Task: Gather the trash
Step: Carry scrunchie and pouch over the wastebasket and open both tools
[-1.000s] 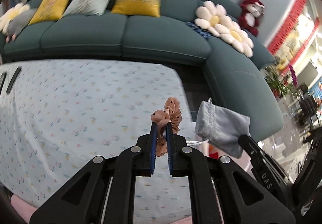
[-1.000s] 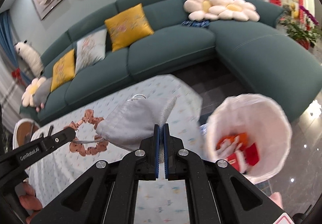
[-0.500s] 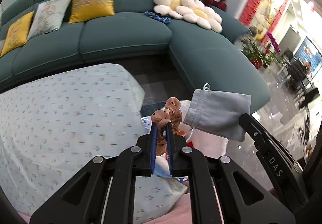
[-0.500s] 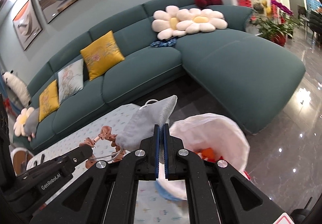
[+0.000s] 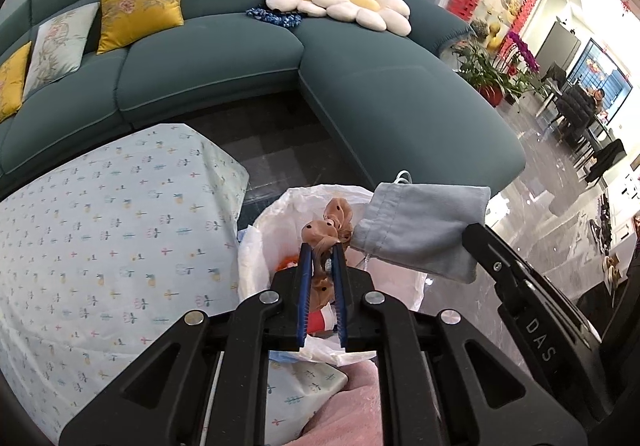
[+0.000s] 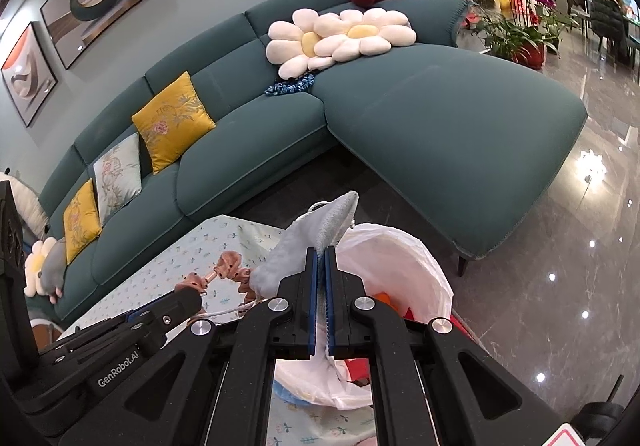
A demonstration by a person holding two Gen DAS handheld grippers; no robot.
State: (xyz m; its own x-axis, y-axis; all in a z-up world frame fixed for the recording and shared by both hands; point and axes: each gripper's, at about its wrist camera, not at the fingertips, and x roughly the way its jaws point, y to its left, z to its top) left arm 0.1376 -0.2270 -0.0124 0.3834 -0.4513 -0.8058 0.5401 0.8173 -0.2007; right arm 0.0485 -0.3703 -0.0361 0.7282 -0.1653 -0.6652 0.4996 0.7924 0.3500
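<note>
Scrunchie [image 5: 326, 230]: in left gripper [image 5: 322, 258], jaws opening over bin bag [image 5: 276, 213] (may snag).
Pouch [image 6: 316, 242]: right gripper [image 6: 322, 258] clamped; could miss.

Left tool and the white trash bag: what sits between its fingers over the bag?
In the left wrist view, the left tool, jaws opening, has a brown polka-dot scrunchie between them, over the white trash bag.
</note>
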